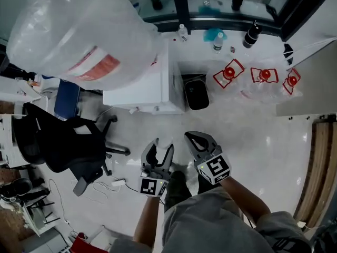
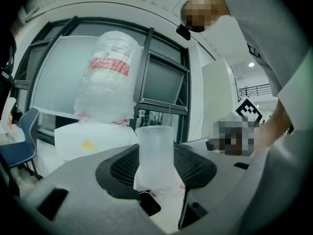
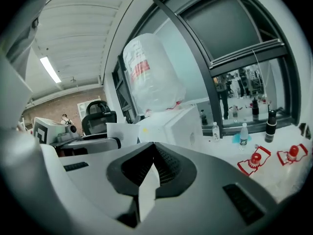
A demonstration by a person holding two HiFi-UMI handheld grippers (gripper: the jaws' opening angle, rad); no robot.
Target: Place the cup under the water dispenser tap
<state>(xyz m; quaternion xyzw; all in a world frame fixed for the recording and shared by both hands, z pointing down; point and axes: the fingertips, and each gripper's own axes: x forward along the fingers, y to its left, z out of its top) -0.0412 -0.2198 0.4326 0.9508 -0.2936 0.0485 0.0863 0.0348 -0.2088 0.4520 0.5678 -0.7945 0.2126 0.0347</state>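
While the water dispenser (image 1: 145, 86) stands ahead under its big bottle (image 1: 73, 30), the left gripper (image 1: 161, 147) pinches the clear cup (image 2: 155, 153) upright between its jaws, well apart from the dispenser, and the right gripper (image 1: 194, 138) just beside it has its jaws pressed together.

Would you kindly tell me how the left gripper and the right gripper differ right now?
The left gripper is clamped on a translucent cup; the right gripper holds nothing. The left gripper's jaws stand apart, the right gripper's meet. Both are the same grey design.
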